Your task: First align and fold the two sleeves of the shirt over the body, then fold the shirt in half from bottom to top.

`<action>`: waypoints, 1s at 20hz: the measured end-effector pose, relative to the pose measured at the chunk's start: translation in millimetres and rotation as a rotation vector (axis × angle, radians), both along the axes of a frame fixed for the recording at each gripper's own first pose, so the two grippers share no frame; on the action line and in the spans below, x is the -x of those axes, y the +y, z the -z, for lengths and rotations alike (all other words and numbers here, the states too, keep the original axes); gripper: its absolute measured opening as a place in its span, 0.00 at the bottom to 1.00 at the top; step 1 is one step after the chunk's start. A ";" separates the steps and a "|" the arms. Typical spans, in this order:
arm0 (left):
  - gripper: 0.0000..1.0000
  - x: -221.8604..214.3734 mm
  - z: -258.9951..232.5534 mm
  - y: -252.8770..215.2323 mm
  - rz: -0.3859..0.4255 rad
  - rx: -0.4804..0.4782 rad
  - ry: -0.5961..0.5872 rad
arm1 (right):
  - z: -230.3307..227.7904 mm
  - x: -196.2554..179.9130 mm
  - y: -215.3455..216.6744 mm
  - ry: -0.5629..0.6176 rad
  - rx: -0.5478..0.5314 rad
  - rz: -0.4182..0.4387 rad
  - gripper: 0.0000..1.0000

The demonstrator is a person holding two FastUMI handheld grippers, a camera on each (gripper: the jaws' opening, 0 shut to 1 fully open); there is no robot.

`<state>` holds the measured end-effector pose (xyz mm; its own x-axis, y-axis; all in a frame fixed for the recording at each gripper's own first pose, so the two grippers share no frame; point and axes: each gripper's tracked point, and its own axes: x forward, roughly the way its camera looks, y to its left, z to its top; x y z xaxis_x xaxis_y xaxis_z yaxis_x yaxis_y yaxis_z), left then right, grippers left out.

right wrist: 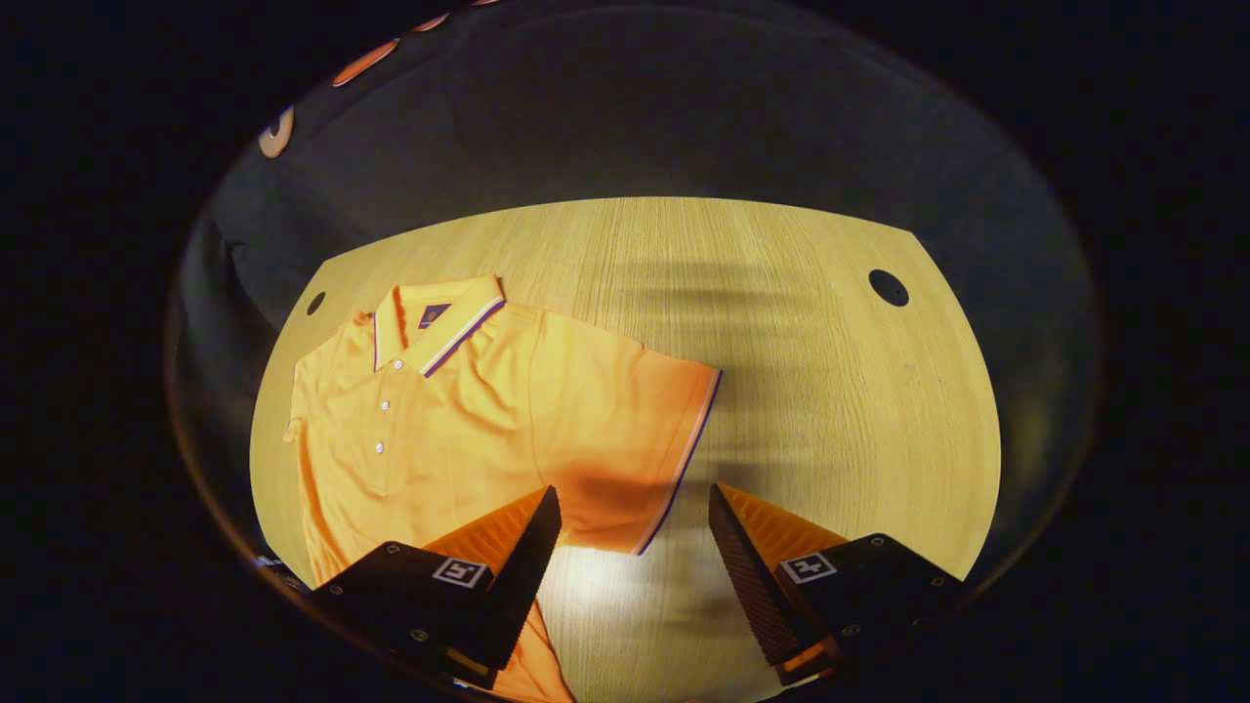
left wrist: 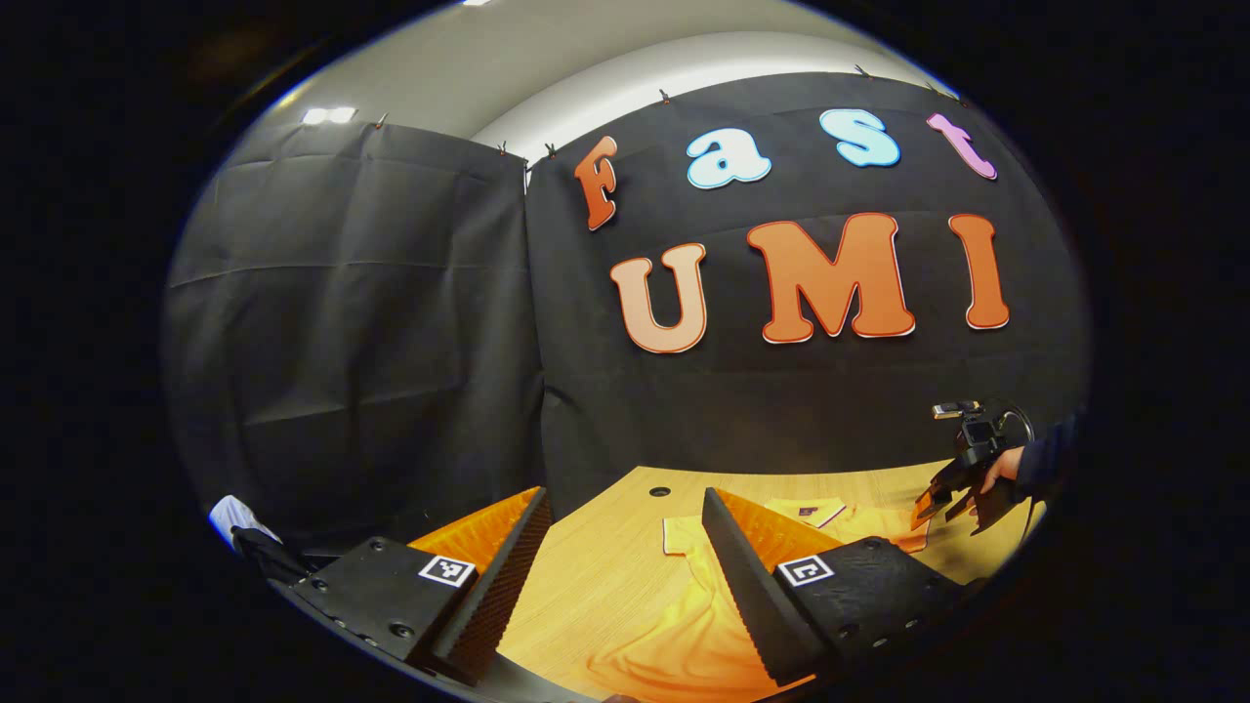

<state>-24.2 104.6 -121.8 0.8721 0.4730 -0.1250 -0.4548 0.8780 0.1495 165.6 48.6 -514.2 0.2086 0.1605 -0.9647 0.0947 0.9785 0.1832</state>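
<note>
On the surface the shirt lies flat, collar away, sleeves not yet folded. The right tongs hover wide over one sleeve's hem, apparently to pinch it; the left tongs gape wide, holding nothing, above the shirt's other side.

A wooden table with round holes stands before black cloth walls.

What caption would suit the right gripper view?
Open right gripper poised above the striped sleeve hem of an orange polo shirt on a wooden table.
</note>
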 end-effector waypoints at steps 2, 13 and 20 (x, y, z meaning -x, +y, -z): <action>0.96 -2.6 4.2 -0.6 -0.009 0.004 0.007 | 11.8 -4.7 -1.4 0.041 -0.004 0.003 0.88; 0.96 -9.6 14.7 -7.8 -0.010 0.001 0.044 | 51.4 -14.5 -10.8 0.164 0.054 -0.034 0.53; 0.96 -19.9 16.2 -18.5 0.016 -0.003 0.054 | 11.9 -44.4 16.9 0.056 -0.182 0.024 0.08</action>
<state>-4.3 86.1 -138.1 0.8714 0.4598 -0.1709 -0.4320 0.8844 0.1766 210.1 65.5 -526.1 0.1612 0.3288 -0.9305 0.1325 0.9271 0.3506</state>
